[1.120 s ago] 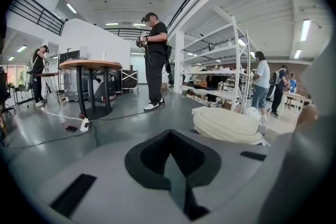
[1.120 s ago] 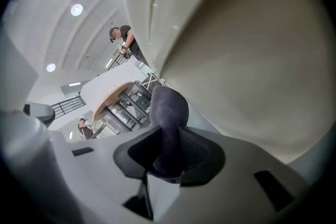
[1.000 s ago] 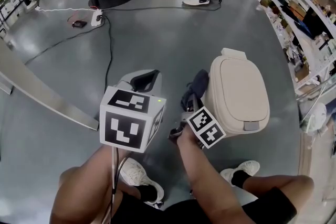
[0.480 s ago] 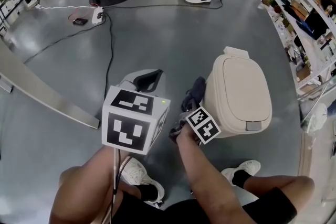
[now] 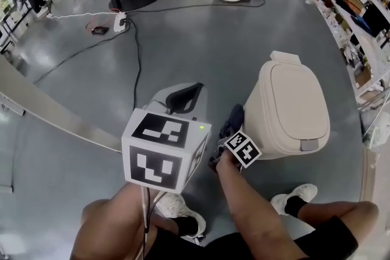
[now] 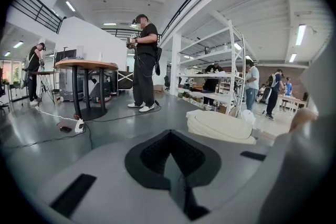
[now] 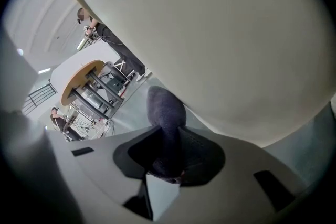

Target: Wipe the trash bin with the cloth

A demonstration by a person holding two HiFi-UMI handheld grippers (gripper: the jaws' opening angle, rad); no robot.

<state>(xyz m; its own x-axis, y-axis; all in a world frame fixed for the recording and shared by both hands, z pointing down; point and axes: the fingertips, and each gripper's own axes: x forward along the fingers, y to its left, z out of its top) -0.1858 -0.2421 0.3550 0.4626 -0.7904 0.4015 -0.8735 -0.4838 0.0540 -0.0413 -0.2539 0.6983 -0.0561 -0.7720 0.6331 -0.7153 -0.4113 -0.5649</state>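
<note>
Head view: beige trash bin [image 5: 292, 109] stands on the grey floor [image 5: 183, 39], lid down, just ahead of the person's right shoe [image 5: 294, 195]. A small grey tab [image 5: 309, 144] sits at the lid's near edge.

Print: the only markings visible are black-and-white square patterns on the left marker cube [image 5: 163, 152] and the right marker cube [image 5: 244, 149]. They carry patterns, not letters.

Right gripper [image 7: 168, 165]: jaws clamped on a dark blue-grey cloth [image 7: 167, 128]. The cloth bunches out ahead of the jaws, its free end toward the bin's curved side wall. It appears to touch the wall, but the contact line is lost in the wide-angle distortion. The bin fills most of the right gripper view, with its top and base cut off.

Left gripper [image 6: 170, 157]: jaws together, nothing between them. It is held to the left of the bin and apart from it. In its view, only the bin's lid shows past the gripper body.

Background: a black cable [image 5: 135, 52] runs across the floor to a power strip [image 5: 120, 22]. Other people are standing farther off.
</note>
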